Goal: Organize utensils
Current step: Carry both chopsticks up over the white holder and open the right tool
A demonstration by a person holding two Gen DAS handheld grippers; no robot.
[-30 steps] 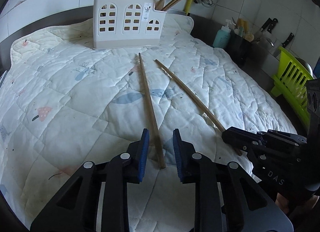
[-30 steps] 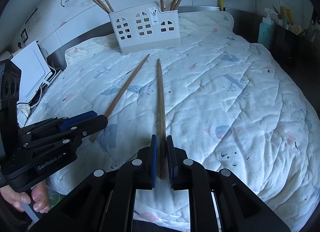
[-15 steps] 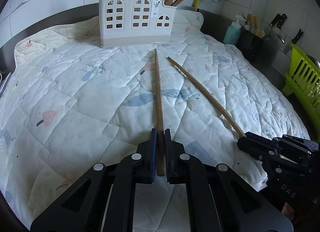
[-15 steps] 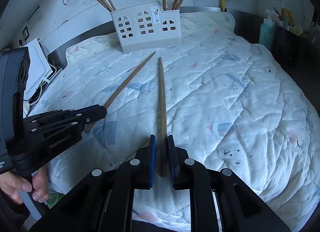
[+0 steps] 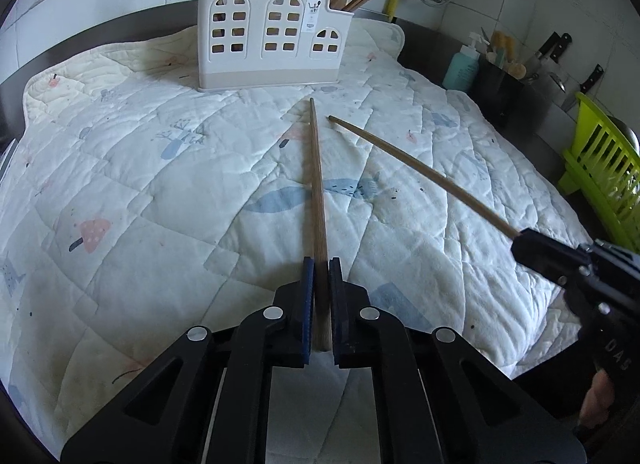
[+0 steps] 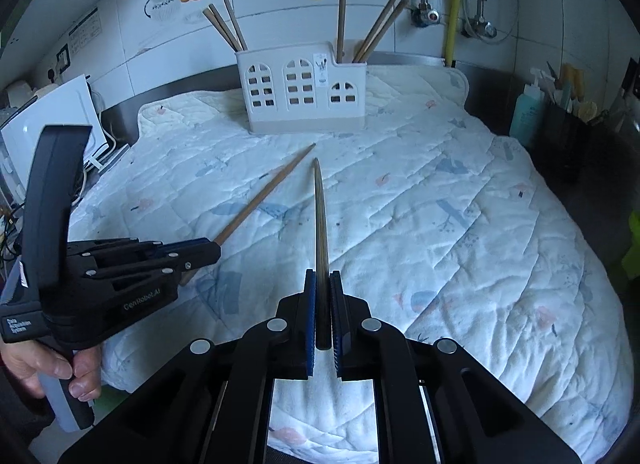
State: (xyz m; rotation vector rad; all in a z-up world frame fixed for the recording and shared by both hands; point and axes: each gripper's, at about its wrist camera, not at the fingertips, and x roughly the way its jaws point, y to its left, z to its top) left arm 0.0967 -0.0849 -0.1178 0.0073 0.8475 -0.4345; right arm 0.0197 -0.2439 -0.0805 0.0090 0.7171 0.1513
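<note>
Straight ahead in the left wrist view, the left gripper has its jaws pinching the thick end of a wooden chopstick, which runs forward from between the blue pads across the quilted mat. Its tip ends short of the white utensil holder, which stands upright on the mat beyond the jaws with more chopsticks leaning in its compartments. Right of the jaws, the right gripper grips a second chopstick whose tip lies just beside the first one's tip. Farther right stand a teal bottle and a green dish rack.

Next, in the right wrist view, the right gripper shows its jaws pressed onto the second chopstick, which points forward toward the utensil holder and seems lifted off the mat. Left of these jaws, the left gripper, held by a hand, clamps the first chopstick, which slants toward the holder. Both tips are near each other, well short of the holder.
</note>
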